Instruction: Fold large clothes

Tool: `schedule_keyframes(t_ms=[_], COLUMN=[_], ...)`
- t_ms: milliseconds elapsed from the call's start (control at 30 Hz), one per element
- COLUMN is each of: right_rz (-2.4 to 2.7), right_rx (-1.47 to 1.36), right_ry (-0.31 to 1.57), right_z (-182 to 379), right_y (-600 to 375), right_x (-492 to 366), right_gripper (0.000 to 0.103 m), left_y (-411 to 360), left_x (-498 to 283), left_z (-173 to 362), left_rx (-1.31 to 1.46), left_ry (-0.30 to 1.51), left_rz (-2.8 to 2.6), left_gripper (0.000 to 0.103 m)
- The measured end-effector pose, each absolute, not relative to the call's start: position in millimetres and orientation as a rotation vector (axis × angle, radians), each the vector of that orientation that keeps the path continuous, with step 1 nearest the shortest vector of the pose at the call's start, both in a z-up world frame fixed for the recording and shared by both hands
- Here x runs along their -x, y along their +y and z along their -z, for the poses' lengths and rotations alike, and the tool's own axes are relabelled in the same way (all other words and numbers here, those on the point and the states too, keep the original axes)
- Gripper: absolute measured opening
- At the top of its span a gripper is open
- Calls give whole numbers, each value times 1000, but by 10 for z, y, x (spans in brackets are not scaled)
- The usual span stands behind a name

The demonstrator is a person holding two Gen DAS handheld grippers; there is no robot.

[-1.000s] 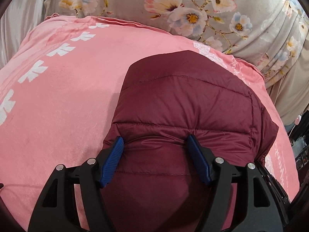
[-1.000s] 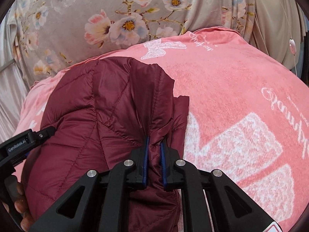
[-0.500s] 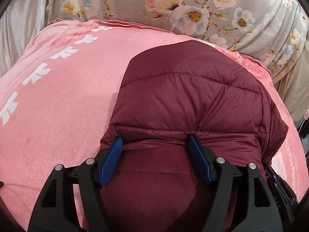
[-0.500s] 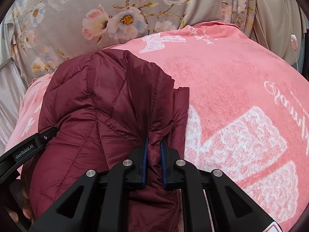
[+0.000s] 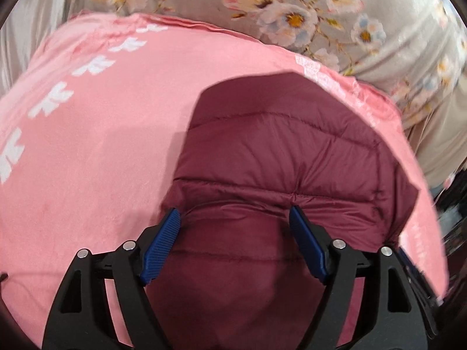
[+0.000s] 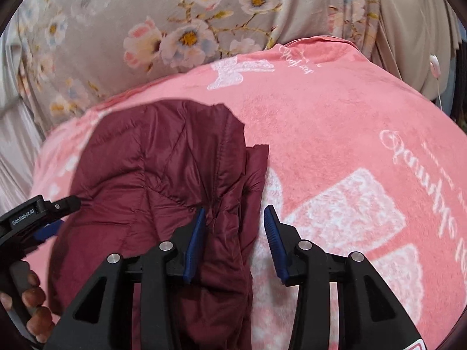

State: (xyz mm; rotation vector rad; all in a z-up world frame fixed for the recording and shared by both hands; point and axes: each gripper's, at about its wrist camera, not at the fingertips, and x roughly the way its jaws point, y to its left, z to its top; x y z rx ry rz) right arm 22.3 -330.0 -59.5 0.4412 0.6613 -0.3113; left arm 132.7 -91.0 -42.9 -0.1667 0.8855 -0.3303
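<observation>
One maroon quilted jacket, puffy, lies bunched and partly folded on a pink blanket with white printed motifs and script. The surface under the blanket cannot be told. In the right wrist view the jacket sits left of centre, its edge ending against bare pink blanket to the right.

Two grippers in view, one per hand.

Left gripper: fingers wide apart and opening. A padded fold of the jacket bulges between them; the blue pads sit at either side of the fold, seemingly just touching the cloth, no visible squeeze. In the right wrist view the same gripper shows at the left edge, at the jacket's left side, with a person's hand wrapped on its handle.

Right gripper: fingers partly apart and opening. The jacket's crumpled edge lies in the gap, against the left pad; the right pad stands clear of it, over the blanket. No clamp.

Behind the blanket: one grey fabric with pink, white and blue flowers, draped in folds. One small pinkish-white object on a thin cord hangs at the right edge; too small to identify.
</observation>
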Motion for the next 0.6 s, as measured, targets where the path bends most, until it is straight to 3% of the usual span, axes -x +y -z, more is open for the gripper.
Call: schedule_keyframes(t_ms=[200, 300, 367, 533, 600], right_rz=[264, 216, 199, 203, 174], right_rx=[-432, -390, -417, -508, -568], right_ry=[605, 622, 635, 650, 655], right_z=[333, 321, 391, 600, 668], right_y=[-3184, -2999, -2953, -2957, -2980], right_x=[100, 240, 385, 621, 639], right_gripper=[42, 47, 52, 52, 47], left_y=[-630, -611, -568, -331, -267], left_x=[-1140, -1005, -931, -817, -808], left_z=[171, 107, 142, 417, 530], left_rx=[266, 228, 224, 267, 289], left_ry=[877, 876, 880, 944, 970], left_rz=[368, 359, 367, 374, 372], left_gripper=[78, 85, 87, 87, 87])
